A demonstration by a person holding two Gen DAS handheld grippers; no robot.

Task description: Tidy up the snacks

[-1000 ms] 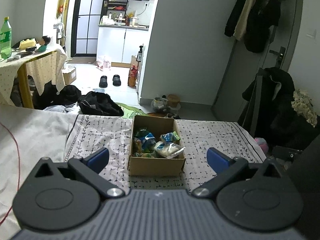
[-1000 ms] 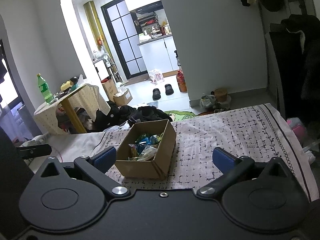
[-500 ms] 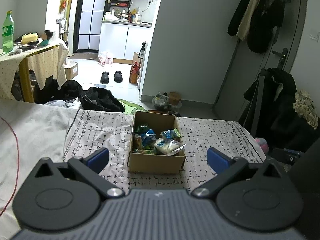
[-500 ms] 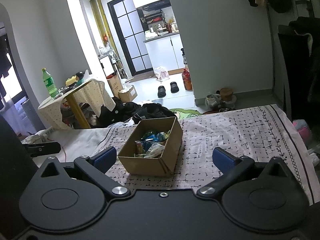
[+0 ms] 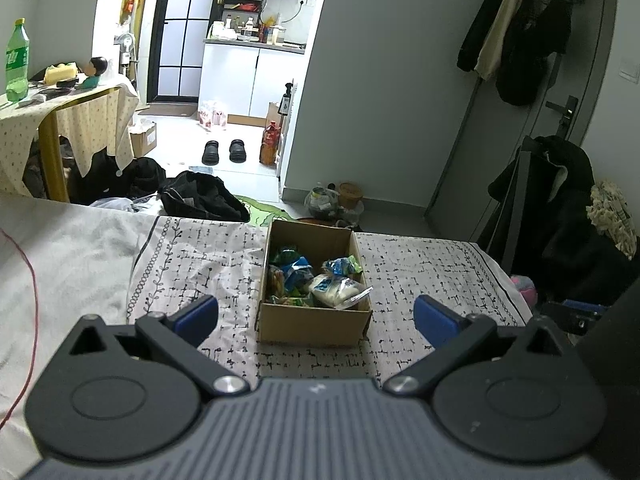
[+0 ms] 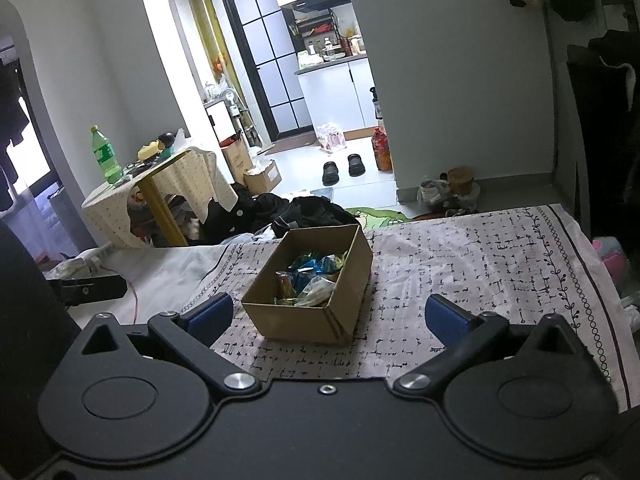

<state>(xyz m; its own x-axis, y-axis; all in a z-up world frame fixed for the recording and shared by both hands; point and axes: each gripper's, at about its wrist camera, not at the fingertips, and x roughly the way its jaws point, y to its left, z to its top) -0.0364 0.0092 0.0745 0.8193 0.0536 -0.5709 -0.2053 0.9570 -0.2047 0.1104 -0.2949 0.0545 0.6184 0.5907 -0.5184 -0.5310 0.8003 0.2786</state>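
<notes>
A brown cardboard box (image 5: 314,322) (image 6: 304,322) sits on a patterned white cloth (image 5: 208,256) (image 6: 480,256). Inside lie several wrapped snacks (image 5: 316,276) (image 6: 312,276), blue, green and white packets. My left gripper (image 5: 316,316) is open, its blue-tipped fingers (image 5: 198,314) spread wide on either side of the box's near wall, a little short of it. My right gripper (image 6: 326,318) is open too, with the box ahead between its fingers (image 6: 444,318) and slightly left. Neither holds anything.
The cloth covers a bed or table whose far edge drops to the floor. Beyond lie black bags (image 5: 200,200), a green mat, slippers (image 5: 222,152), and a side table with a green bottle (image 5: 16,60) (image 6: 105,156). Dark coats hang on the right (image 5: 560,208).
Both grippers have tilted and drawn back slightly, so the box appears a little farther ahead and lower in view. Nothing was grasped or released.
</notes>
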